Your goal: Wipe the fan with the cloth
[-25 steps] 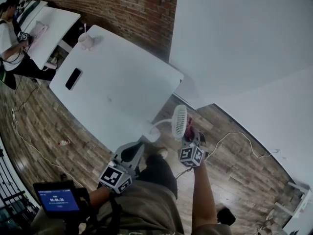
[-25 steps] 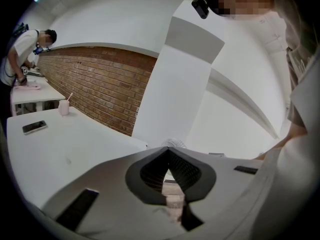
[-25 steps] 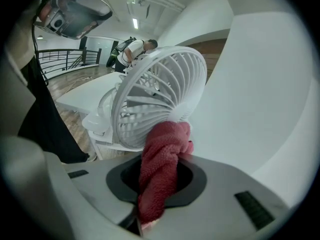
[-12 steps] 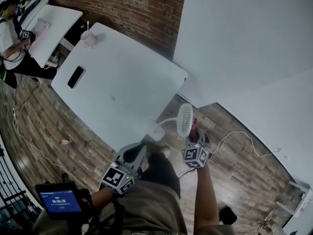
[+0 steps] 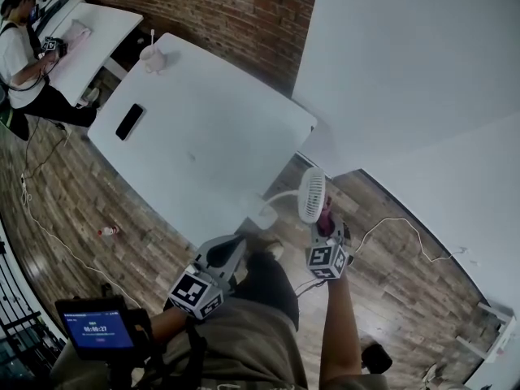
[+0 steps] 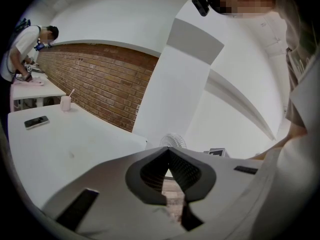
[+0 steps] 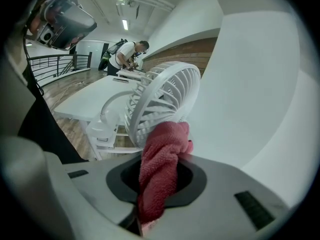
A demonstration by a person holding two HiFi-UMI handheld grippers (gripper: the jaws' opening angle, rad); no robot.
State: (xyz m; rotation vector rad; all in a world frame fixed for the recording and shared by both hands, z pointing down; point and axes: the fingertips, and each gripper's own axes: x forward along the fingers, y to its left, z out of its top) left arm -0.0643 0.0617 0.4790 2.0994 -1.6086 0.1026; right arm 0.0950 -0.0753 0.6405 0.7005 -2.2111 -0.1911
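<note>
Right gripper view: right claw (image 7: pixel 161 151) pinches the red cloth (image 7: pixel 159 171) against the fan (image 7: pixel 162 96); left claw (image 6: pixel 167 153) closed, empty.

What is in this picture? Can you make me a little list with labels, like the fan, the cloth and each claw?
fan: white, on a bent neck at the edge of the table
cloth: red, bunched up, its top right at the fan's grille and seemingly touching it
right claw: closed on the cloth
left claw: closed, nothing in it, held low and away from the fan
on the table: a dark phone and a cup with a straw at the far end
floor: wood planks
</note>
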